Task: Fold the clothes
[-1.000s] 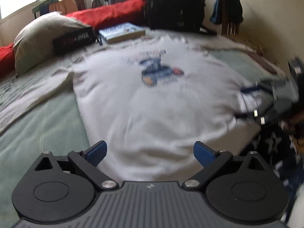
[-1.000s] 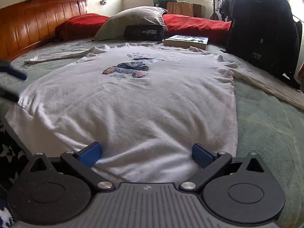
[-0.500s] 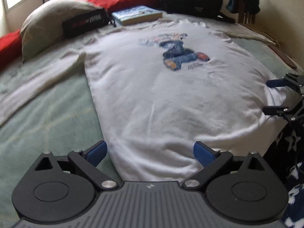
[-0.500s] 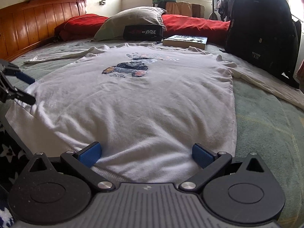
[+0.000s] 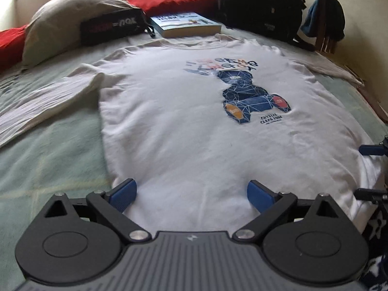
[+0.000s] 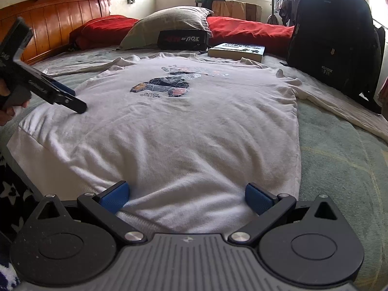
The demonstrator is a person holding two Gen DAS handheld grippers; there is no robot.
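Note:
A white long-sleeved shirt (image 5: pixel 181 126) with a blue bear print lies face up, spread flat on the green bed cover (image 5: pixel 48 150). Its sleeves reach out to both sides. My left gripper (image 5: pixel 191 194) is open, low over the hem near the shirt's left side edge, with nothing between its fingers. My right gripper (image 6: pixel 186 197) is also open, and the hem of the shirt (image 6: pixel 194 126) lies between its blue pads. Each gripper shows in the other's view: the right gripper (image 5: pixel 363 169) at the far right edge, the left gripper (image 6: pixel 72 100) held in a hand at the left.
At the head of the bed are a grey pillow (image 6: pixel 169 21), a black pouch (image 6: pixel 181 40), a book (image 6: pixel 237 51) and red cushions (image 6: pixel 247 31). A black backpack (image 6: pixel 334 36) stands at the right. A wooden headboard (image 6: pixel 55 19) is at the left. A dark patterned cloth (image 6: pixel 12 189) hangs at the near bed edge.
My left gripper has swung left and forward over the shirt's hem, and in the right wrist view it now reaches further in over the shirt. My right gripper has hardly moved.

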